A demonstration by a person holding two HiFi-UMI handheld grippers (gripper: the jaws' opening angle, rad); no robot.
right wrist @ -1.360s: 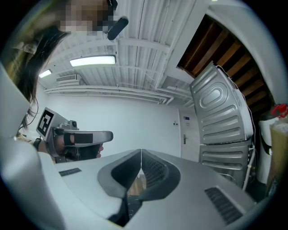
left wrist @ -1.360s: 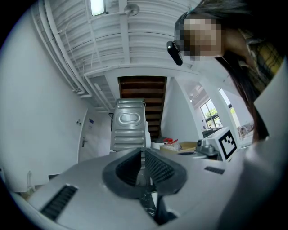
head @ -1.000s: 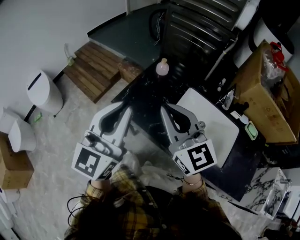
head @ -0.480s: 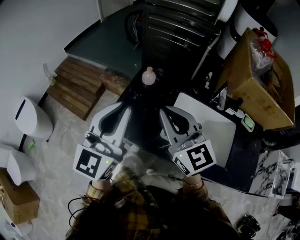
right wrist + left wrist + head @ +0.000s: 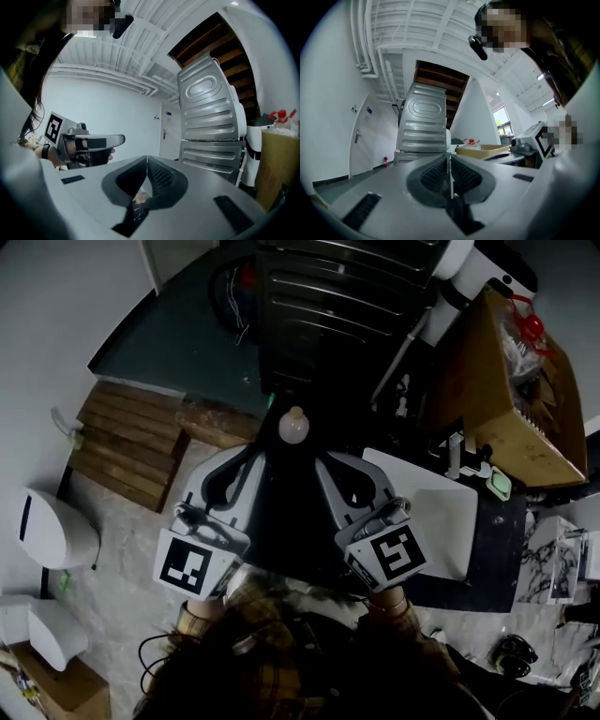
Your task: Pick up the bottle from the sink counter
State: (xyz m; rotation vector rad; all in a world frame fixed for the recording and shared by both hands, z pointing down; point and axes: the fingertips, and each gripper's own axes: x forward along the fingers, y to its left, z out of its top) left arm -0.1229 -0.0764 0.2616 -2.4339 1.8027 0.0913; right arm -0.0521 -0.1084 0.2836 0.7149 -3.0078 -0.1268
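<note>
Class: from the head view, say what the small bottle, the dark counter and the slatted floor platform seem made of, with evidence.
Bottle: likely plastic, smooth pale pink body with lighter cap.
Counter: black and smooth; stone or laminate, too dark to tell.
Platform: wood, matt brown planks with gaps.

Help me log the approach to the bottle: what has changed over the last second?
The person has closed in on the counter: in the head view the bottle, well ahead before, now stands just beyond the tips of the left gripper and right gripper, between them. Nothing taken hold of. Unchanged: both jaws shut and empty, grippers side by side, bottle upright.
</note>
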